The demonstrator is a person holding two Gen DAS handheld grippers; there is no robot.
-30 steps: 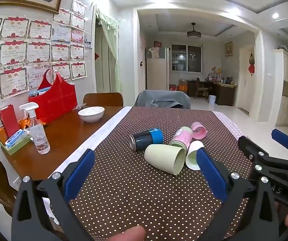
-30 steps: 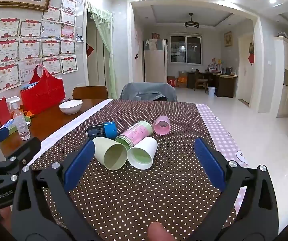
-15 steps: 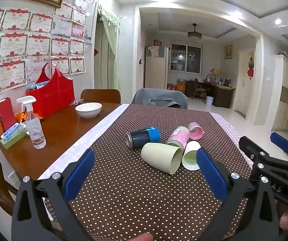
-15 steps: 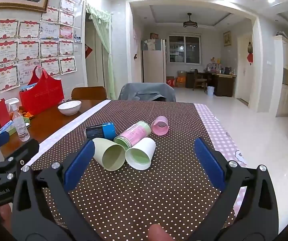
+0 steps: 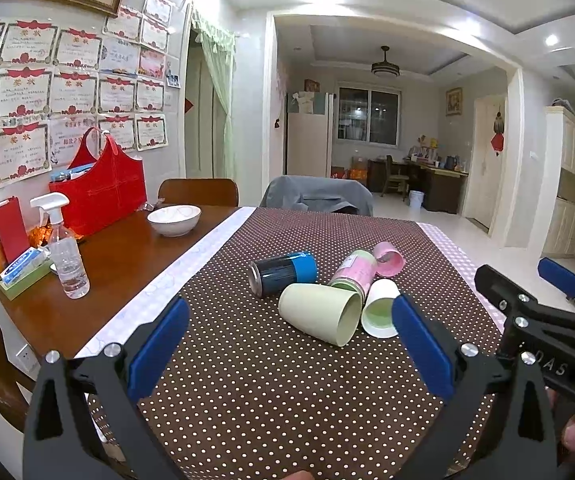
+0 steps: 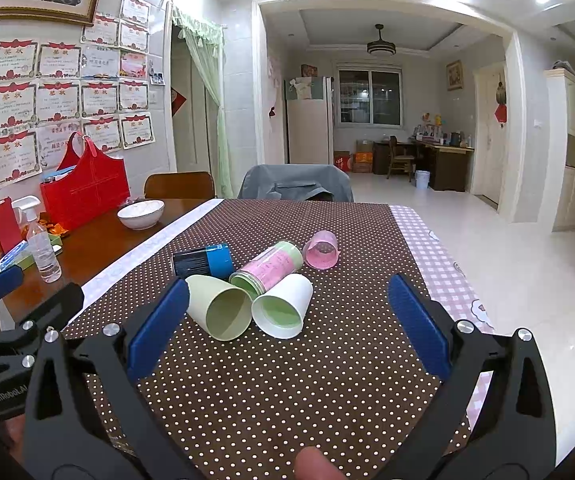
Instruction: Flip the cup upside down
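Table: brown white-dotted tablecloth [image 6: 287, 380] carries five cups lying on their sides in a cluster near the middle, towards the far edge.
Grippers: left gripper [image 5: 287, 344] and right gripper [image 6: 287, 320] both hang spread wide above the near edge, holding nothing.
Pale green plastic cup [image 6: 217, 306]: nearest of the cluster; long axis roughly level, mouth towards the near edge, base towards the far left corner.
White paper cup with green inside [image 6: 283, 310]: touching beside it, mouth also towards the near edge.
Tall pink-and-green cylinder cup [image 6: 267, 266], dark can-like cup with blue band [image 6: 203, 262], small pink cup [image 6: 321, 255]: behind, close-packed.
Risk: round cups likely roll when nudged; a wide jaw could catch the neighbour as well and scatter the cluster towards the table's right edge.
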